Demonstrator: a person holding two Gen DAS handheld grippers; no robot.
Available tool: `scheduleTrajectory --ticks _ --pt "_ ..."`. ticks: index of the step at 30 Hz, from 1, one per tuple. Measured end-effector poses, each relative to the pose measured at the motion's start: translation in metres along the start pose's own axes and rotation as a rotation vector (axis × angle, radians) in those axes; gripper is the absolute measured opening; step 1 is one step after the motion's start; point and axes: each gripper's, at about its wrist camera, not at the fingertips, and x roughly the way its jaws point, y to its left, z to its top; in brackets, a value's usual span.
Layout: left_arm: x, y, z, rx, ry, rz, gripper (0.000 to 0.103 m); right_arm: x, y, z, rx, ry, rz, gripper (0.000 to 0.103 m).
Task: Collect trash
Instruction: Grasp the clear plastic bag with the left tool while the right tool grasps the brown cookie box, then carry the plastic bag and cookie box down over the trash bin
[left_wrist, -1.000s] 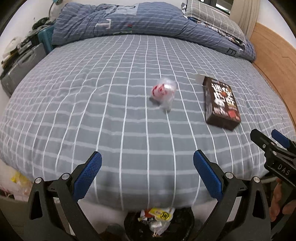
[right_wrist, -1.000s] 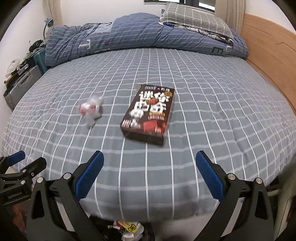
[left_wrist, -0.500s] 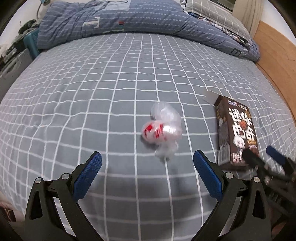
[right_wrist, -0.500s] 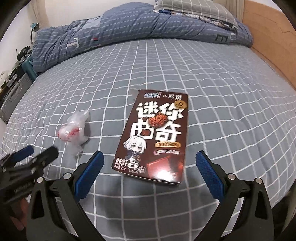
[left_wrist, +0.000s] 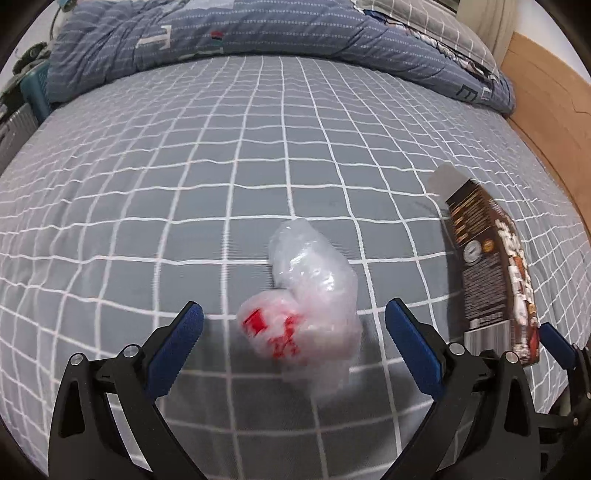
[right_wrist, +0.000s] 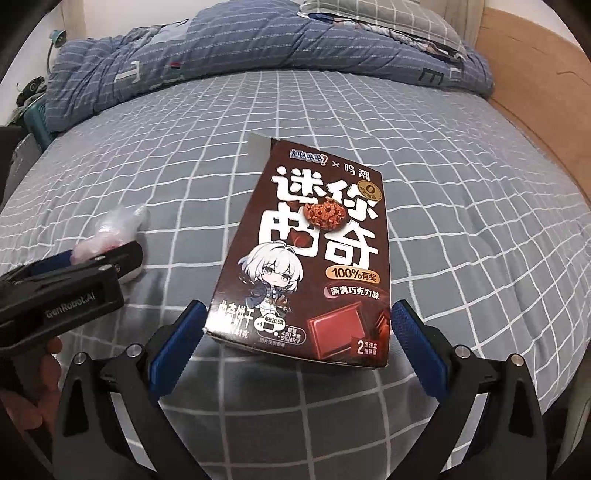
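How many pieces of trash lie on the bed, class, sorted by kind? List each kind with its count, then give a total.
Crumpled clear plastic wrapper: 1
Brown cookie box: 1
Total: 2

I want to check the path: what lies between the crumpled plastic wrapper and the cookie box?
Only bare checked bedsheet separates the plastic wrapper from the cookie box, as the left wrist view shows.

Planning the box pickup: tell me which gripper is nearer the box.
Right. The right gripper brackets the box's near end; the left gripper is off to its left, around the plastic wrapper.
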Motion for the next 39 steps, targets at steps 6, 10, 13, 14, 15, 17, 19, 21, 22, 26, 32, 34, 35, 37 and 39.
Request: scheduleTrajectory --ticks 6,10,13,14,15,17,19,21,22,26,32,34,35,37,39 --pt "0.017 -0.003 0.006 0.001 0.012 -0.013 0.091 0.023 -0.015 0.003 0.084 0.056 0.023 0.096" --pt "0.026 0.0 0.01 0.004 0.018 0.0 0.075 0.025 -0.015 0.007 0.094 0.032 0.03 0.096" --pt "0.028 0.003 0.01 0.019 0.011 0.013 0.065 0.028 -0.014 0.008 0.101 0.022 0.025 0.096" --pt "0.028 0.004 0.01 0.023 0.009 0.015 0.063 0.028 -0.013 0.009 0.101 0.019 0.021 0.096" --pt "0.027 0.003 0.009 0.027 0.006 0.015 0.059 0.029 -0.013 0.009 0.099 0.018 0.018 0.096" --pt "0.028 0.002 0.009 0.038 0.005 0.018 0.058 0.03 -0.014 0.009 0.105 0.015 0.019 0.096" --pt "0.029 0.001 0.01 0.047 0.007 0.023 0.056 0.031 -0.015 0.009 0.112 0.011 0.023 0.09" --pt "0.028 0.001 0.009 0.048 0.012 0.024 0.056 0.03 -0.017 0.01 0.114 0.006 0.034 0.089" --pt "0.027 0.001 0.009 0.05 0.014 0.024 0.055 0.03 -0.017 0.01 0.106 0.005 0.036 0.089" --pt "0.023 0.001 0.007 0.061 0.014 0.014 0.054 0.03 -0.016 0.009 0.085 0.0 0.037 0.088" --pt "0.013 0.004 0.007 0.053 -0.002 0.014 0.054 0.023 -0.017 0.009 0.059 -0.027 0.043 0.088" --pt "0.007 0.003 0.006 0.054 -0.013 0.018 0.054 0.02 -0.016 0.009 0.046 -0.04 0.043 0.088" --pt "0.003 0.003 0.006 0.057 -0.02 0.024 0.054 0.018 -0.016 0.009 0.04 -0.044 0.039 0.088" --pt "-0.003 0.001 0.004 0.06 -0.029 0.025 0.054 0.017 -0.018 0.009 0.036 -0.046 0.041 0.088" --pt "-0.009 0.0 0.001 0.061 -0.036 0.024 0.054 0.014 -0.019 0.009 0.033 -0.052 0.041 0.088"
